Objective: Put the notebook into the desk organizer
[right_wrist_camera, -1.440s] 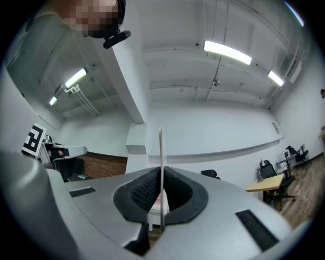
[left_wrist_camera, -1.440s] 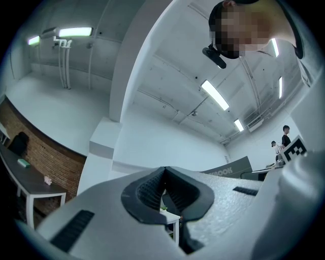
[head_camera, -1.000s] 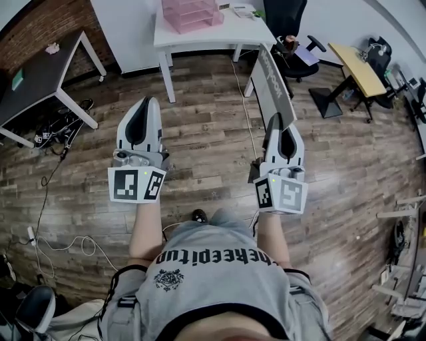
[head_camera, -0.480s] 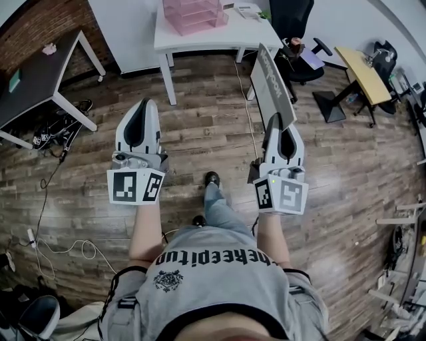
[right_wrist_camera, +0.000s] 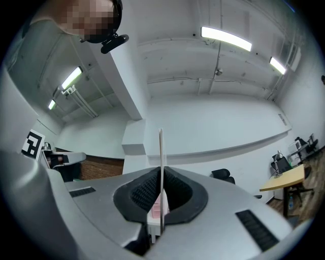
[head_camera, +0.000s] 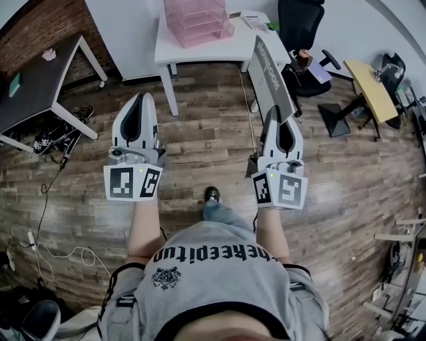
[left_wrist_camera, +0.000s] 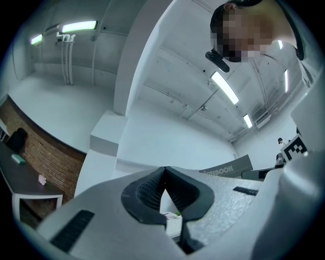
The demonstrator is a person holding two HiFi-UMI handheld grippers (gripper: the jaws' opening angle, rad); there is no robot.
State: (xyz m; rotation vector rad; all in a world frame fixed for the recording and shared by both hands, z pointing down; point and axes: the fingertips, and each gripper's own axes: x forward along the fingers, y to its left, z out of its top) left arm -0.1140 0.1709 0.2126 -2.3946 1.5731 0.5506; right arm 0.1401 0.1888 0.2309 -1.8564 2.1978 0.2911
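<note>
Pinches a thin grey hardcover notebook (head_camera: 271, 76) between the fingers of the right gripper (head_camera: 272, 113), pads pressed flat on both covers at its near end. Holds it on edge, slanting up and away from the fingers, with white lettering showing along the upper cover. In the right gripper view (right_wrist_camera: 161, 175), appears as a narrow pale strip (right_wrist_camera: 161, 152) rising straight out of the ribbed black pads and well past the fingertips. In the left gripper view, shows off to the right as a grey slab (left_wrist_camera: 226, 170) with its lettering readable.

Left gripper (head_camera: 140, 98) level with the right one and well apart from it, fingers pressed together at the tips (left_wrist_camera: 163, 172), nothing between them.

Ahead, standing on a white rectangular desk (head_camera: 226, 46): a pink translucent tiered desk organizer (head_camera: 196, 20), near the desk's back edge. In the head view, far end of the notebook overlapping that desk's right front corner, though well short of the organizer. Between the grippers and the desk, only dark wood-plank floor (head_camera: 200, 140).

Just right of the white desk, a black office chair (head_camera: 299, 23); farther right, a small yellow-topped desk (head_camera: 373, 86). Off to the left, a dark grey desk (head_camera: 33, 86) with white legs against a brick wall, and a tangle of black cables (head_camera: 60, 136) on the floor beneath it.
</note>
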